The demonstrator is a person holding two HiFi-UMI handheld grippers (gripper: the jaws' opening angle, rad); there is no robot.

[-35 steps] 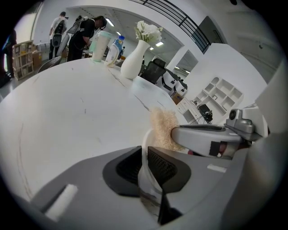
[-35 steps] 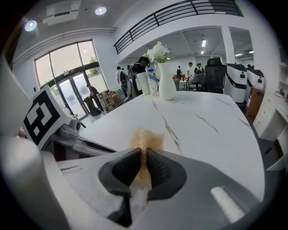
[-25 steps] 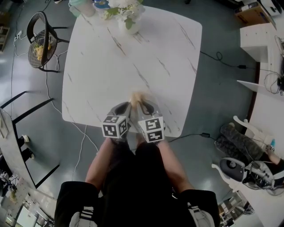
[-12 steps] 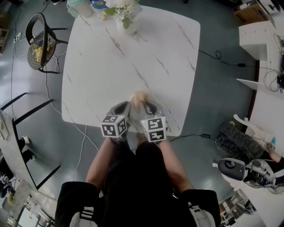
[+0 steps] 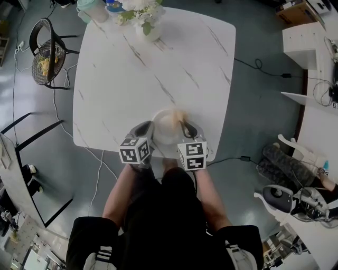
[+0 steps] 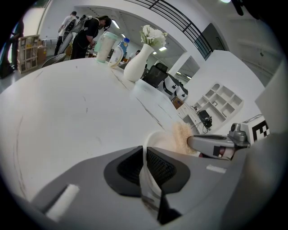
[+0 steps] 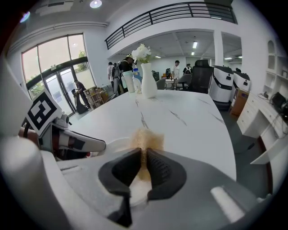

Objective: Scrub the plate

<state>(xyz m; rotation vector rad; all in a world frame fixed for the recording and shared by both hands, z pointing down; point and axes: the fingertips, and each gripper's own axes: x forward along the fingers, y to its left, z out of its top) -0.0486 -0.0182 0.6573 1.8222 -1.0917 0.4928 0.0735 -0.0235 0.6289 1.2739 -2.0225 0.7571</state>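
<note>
A white plate (image 5: 165, 126) lies on the marble table near its front edge, between my two grippers. My left gripper (image 5: 150, 130) is shut on the plate's rim (image 6: 145, 177); the rim runs up between its dark pads. My right gripper (image 5: 183, 128) is shut on a tan scrubbing pad (image 7: 146, 140), which sticks out past the fingertips and rests over the plate (image 7: 118, 144). In the left gripper view that pad (image 6: 182, 137) shows as a fuzzy tan patch on the plate's far side, in front of the right gripper (image 6: 198, 143).
The white marble table (image 5: 153, 68) carries a white vase with flowers (image 5: 145, 18) and a pale jug with bottles (image 5: 97, 8) at its far edge. A wire chair (image 5: 47, 52) stands at the left. Desks and cables lie at the right. People stand in the background (image 6: 85, 33).
The right gripper and its tan pad have moved to the right across the plate. More of the plate shows now. The left gripper stays where it was.
</note>
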